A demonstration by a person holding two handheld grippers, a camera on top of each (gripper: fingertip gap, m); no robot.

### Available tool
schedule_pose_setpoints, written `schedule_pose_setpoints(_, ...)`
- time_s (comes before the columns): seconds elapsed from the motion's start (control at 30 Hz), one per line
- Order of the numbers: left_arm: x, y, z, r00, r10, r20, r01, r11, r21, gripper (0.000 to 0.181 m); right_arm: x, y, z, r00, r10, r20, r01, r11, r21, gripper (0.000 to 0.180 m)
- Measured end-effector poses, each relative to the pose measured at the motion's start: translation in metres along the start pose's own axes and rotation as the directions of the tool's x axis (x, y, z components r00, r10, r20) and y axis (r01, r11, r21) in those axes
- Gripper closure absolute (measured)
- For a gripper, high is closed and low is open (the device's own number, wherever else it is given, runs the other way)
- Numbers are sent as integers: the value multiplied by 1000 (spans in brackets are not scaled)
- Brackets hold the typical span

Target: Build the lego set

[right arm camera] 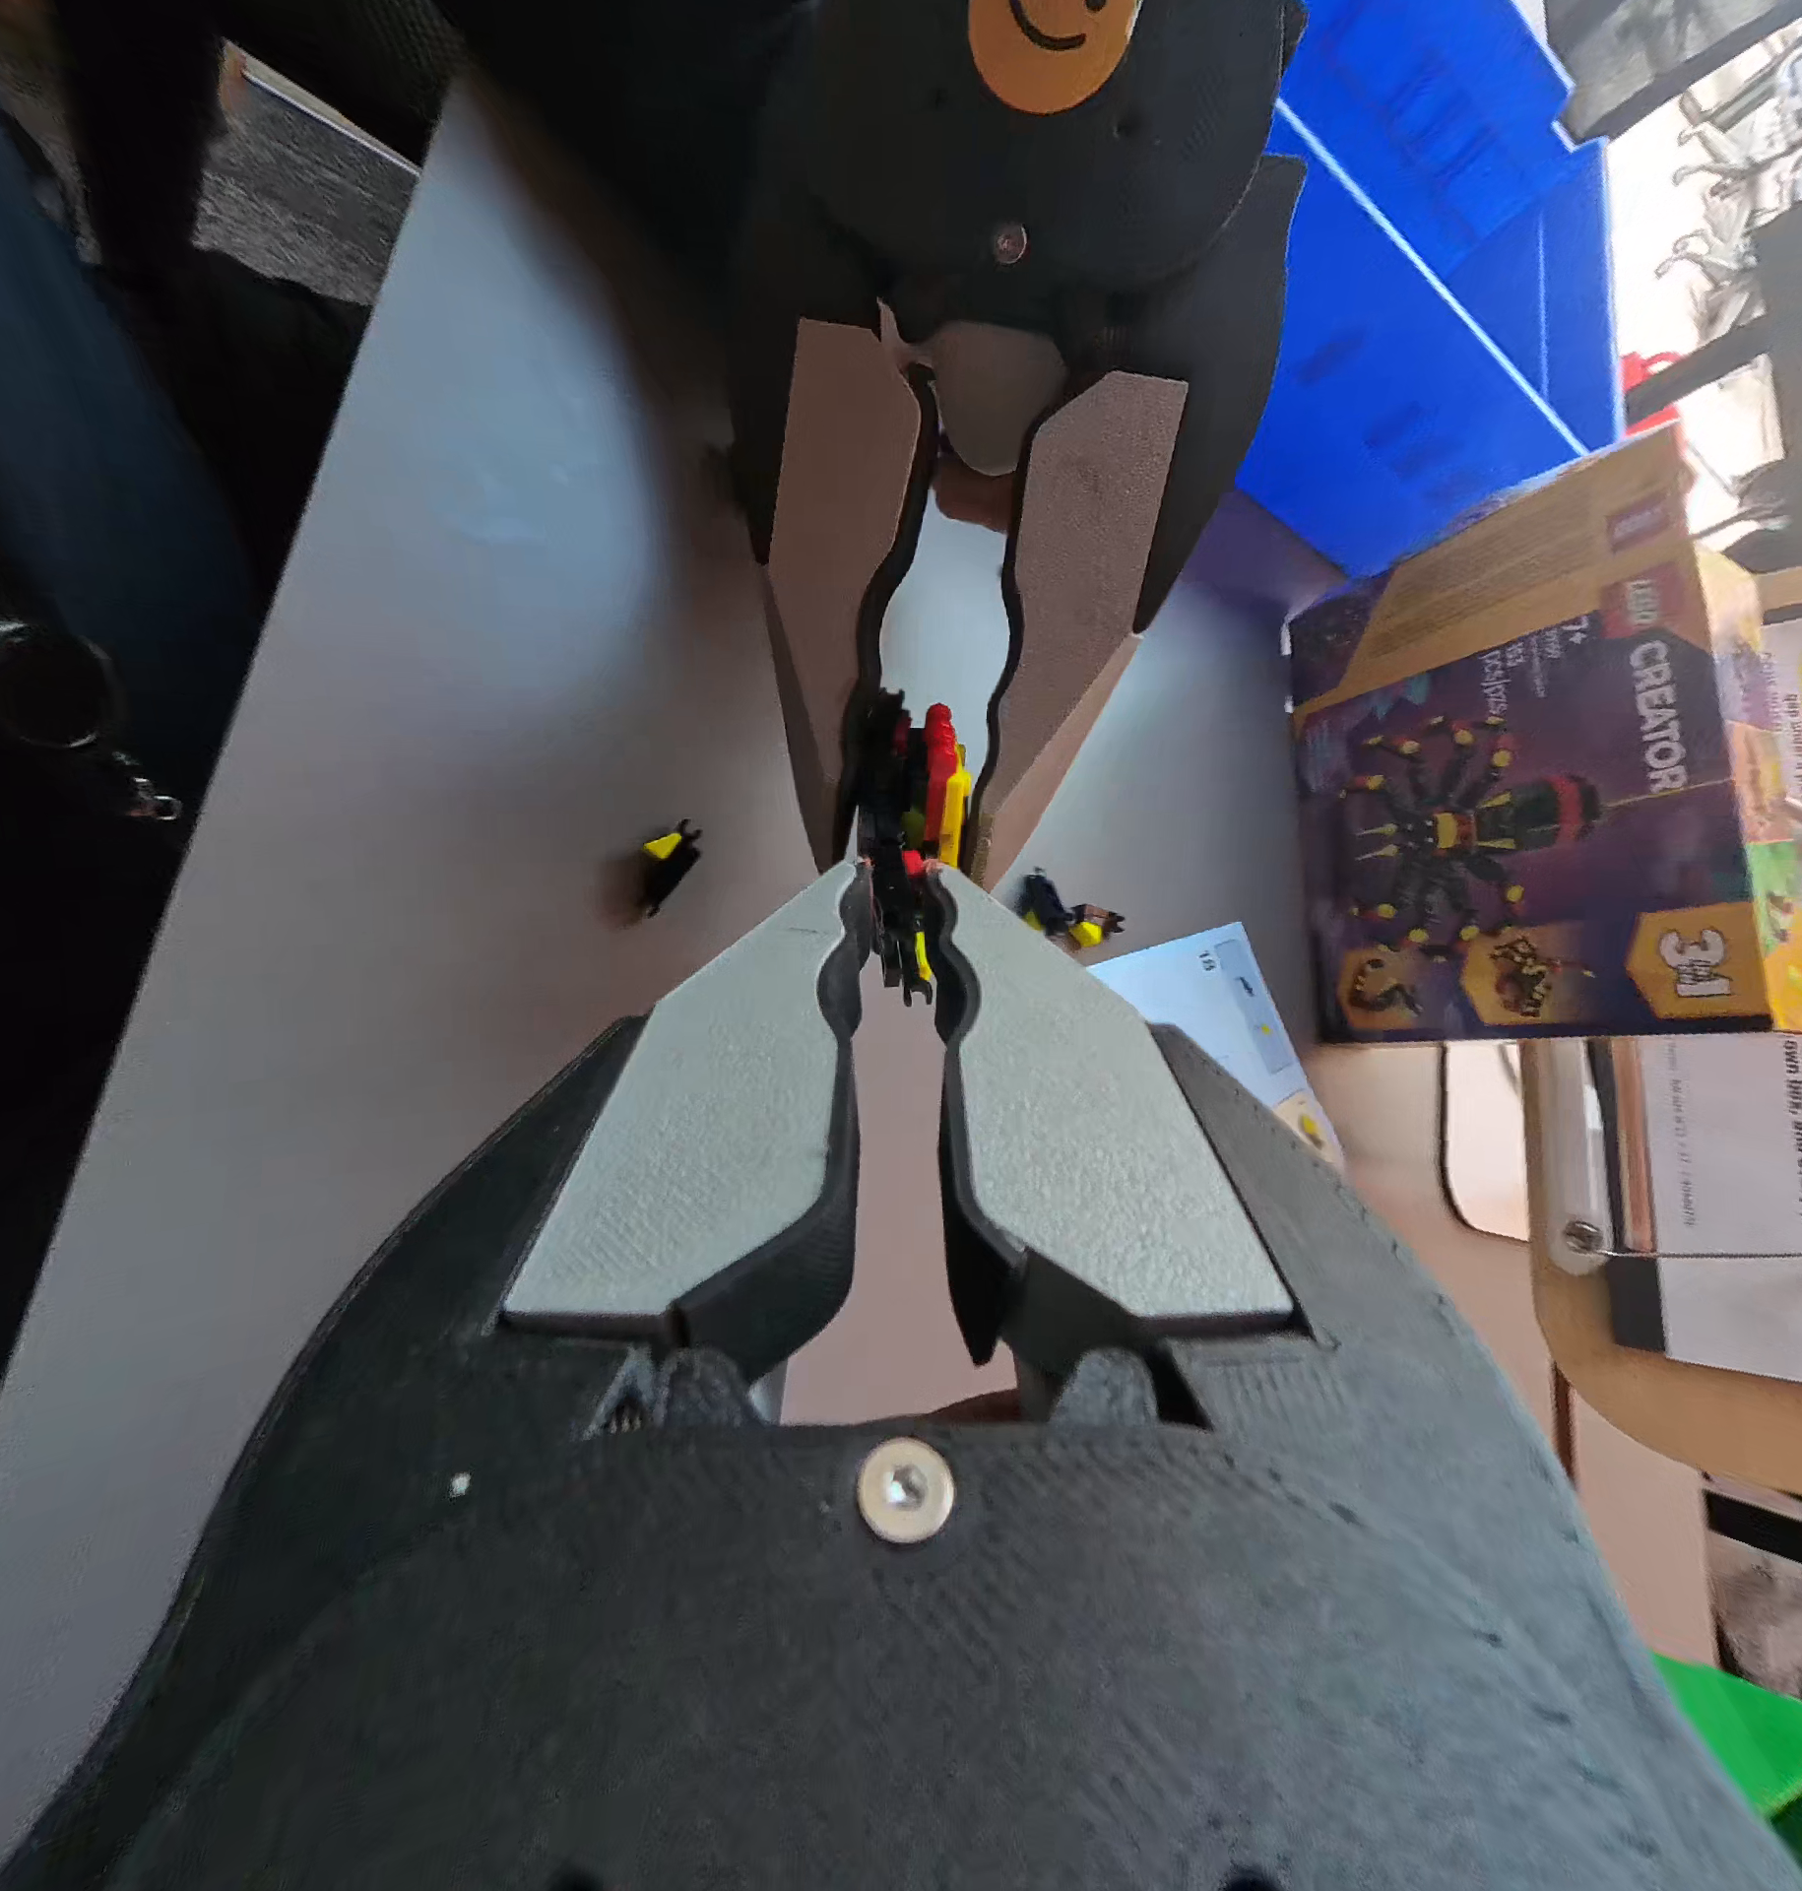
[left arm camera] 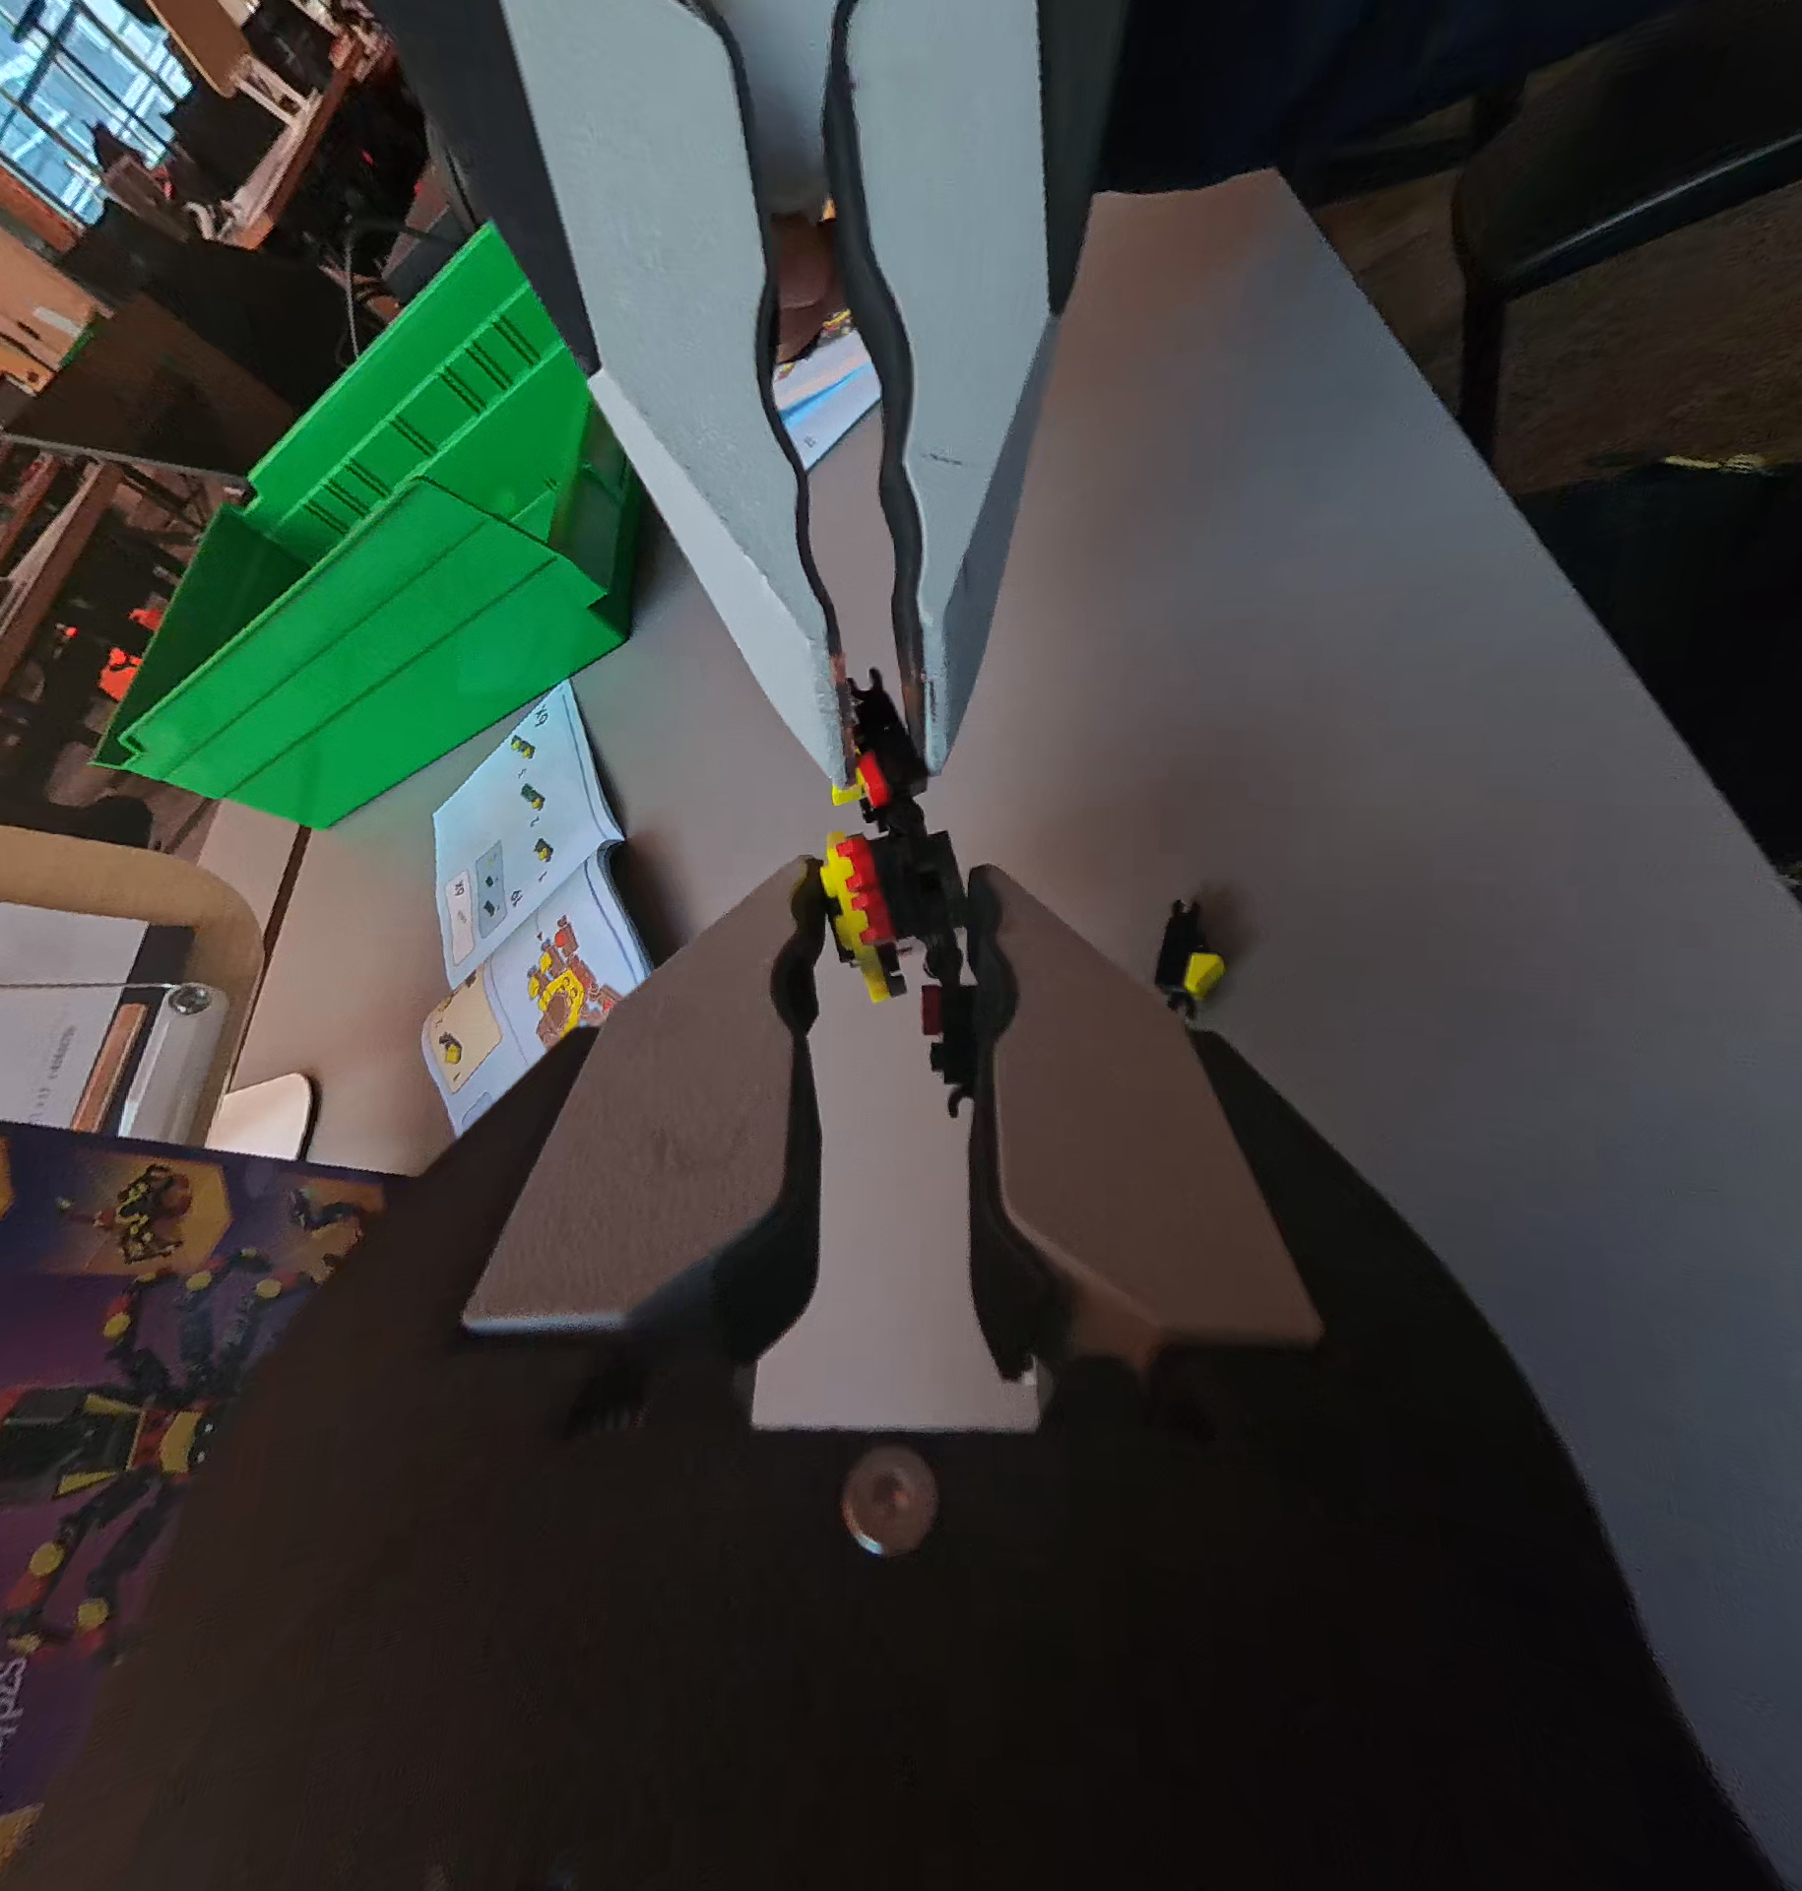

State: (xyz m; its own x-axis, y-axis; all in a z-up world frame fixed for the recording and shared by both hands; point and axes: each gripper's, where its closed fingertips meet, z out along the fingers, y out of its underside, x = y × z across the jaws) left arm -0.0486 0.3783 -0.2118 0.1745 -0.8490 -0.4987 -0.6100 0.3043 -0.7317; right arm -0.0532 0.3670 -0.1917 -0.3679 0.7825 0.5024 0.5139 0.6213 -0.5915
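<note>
The green bin [left arm camera: 365, 614] lies on the bench [left arm camera: 1286, 614] at the left of the left wrist view, seen from outside, so whatever it holds cannot be made out. A blue bin [right arm camera: 1439, 307] stands at the far right in the right wrist view, its inside likewise hidden. The purple lego box [right arm camera: 1531, 808] stands beside it with its flaps shut; its contents do not show.

The left gripper [left arm camera: 892, 900] has its fingers drawn in on the lego body [left arm camera: 876, 911], a black, red and yellow cluster held above the bench. The right gripper [right arm camera: 902, 880] meets it tip to tip from the opposite side, its fingers nearly closed and pinching a black leg piece [right arm camera: 902, 941] with a red and a yellow part. Where the leg piece joins the lego body is crowded by the fingertips and hard to read, so whether the two are already snapped together cannot be told.

A loose black and yellow piece [left arm camera: 1188, 957] lies on the bench to one side of the grippers, and another small piece [right arm camera: 1066, 916] lies on the other side near the open instruction booklet [left arm camera: 529, 880]. The booklet is partly covered by the left gripper. A clipboard [right arm camera: 1695, 1177] at the right edge is cut off.
</note>
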Motion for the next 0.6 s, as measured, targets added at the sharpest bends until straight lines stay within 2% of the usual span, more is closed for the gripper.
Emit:
schedule_pose_setpoints(0.2, -5, -1, -1, 999, -46, 17, 46, 999, 9, 156, 7, -2, 2, 996, -14, -91, 15, 1000, 10, 169)
schedule_pose_setpoints(0.43, -1, 2, 3, 1000, -23, 16, 24, 999, -25, 155, 1, 0, 7, 996, -39, -74, 38, 999, -13, 171)
schedule_pose_setpoints(0.6, -3, 3, 8, 996, -87, 33, 88, 996, -32, 156, 4, 3, 7, 996, -20, -90, 19, 1000, -7, 171)
